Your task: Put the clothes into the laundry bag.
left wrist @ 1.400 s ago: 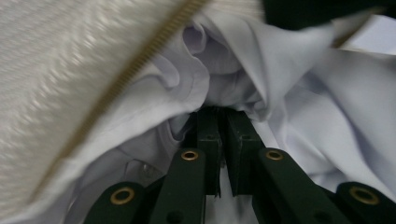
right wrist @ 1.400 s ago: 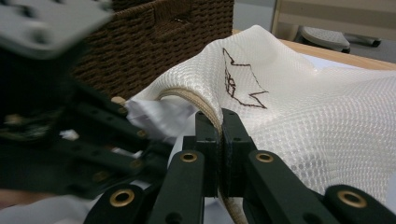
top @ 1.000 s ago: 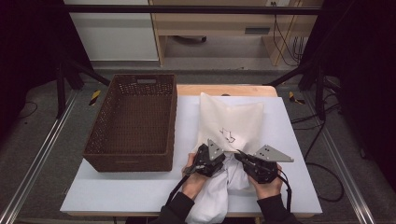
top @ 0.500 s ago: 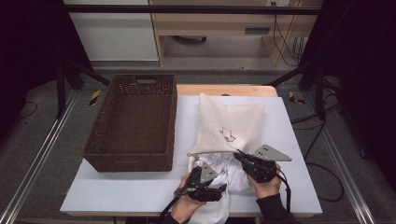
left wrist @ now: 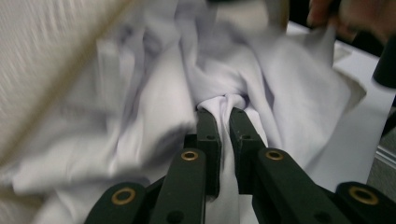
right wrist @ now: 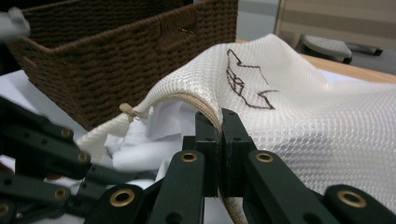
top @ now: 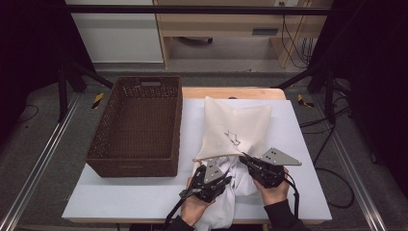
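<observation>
High view: 2 hand-held grippers, 1 mesh bag, 1 basket

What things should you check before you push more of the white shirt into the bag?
1. Right gripper holds the mesh bag by its zipper edge: ok, jaws are shut on the rim.
2. Left gripper has the white cloth: ok, a fold is pinched between its jaws.
3. Bag mouth is lifted open: ok, the rim arches up with cloth showing underneath in the right gripper view.
4. Cloth is all inside: not ok, much of it lies outside at the table's near edge.
5. Basket is out of the way: ok, it stands to the left, apart from the bag.
6. Zipper slider position: cannot tell.
</observation>
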Demonstrator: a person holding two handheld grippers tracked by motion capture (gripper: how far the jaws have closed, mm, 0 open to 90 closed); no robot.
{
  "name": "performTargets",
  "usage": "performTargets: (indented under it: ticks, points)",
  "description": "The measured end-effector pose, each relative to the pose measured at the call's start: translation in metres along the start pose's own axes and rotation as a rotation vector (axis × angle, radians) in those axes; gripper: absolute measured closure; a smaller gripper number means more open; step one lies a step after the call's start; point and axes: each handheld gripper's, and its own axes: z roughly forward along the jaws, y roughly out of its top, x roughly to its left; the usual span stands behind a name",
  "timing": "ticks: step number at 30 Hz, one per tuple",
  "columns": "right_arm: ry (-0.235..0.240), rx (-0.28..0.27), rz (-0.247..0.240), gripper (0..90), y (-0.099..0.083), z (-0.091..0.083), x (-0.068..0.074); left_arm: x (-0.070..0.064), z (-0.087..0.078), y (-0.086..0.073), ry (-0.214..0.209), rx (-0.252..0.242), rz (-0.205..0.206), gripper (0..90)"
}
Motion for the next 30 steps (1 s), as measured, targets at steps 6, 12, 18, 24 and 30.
performTargets:
  ticks: [6,12,18,24,30]
  points:
    - [0.012,-0.022,-0.004,87.8,0.005,-0.005,0.002,0.006,0.013,0.026,0.052,-0.038,0.015,84.0]
    - [0.011,-0.019,-0.003,87.8,0.004,-0.007,0.000,0.026,0.052,0.023,0.188,0.030,0.036,83.4]
    - [-0.024,0.026,0.003,87.8,-0.003,0.000,-0.003,0.036,0.056,0.009,0.159,0.011,0.016,76.2]
    - [-0.039,0.035,0.014,87.7,-0.007,0.000,-0.008,0.024,0.024,0.012,0.117,0.023,0.025,46.0]
    - [-0.041,0.044,0.012,87.7,-0.008,0.003,-0.007,0.006,-0.008,-0.002,0.039,0.044,0.022,27.7]
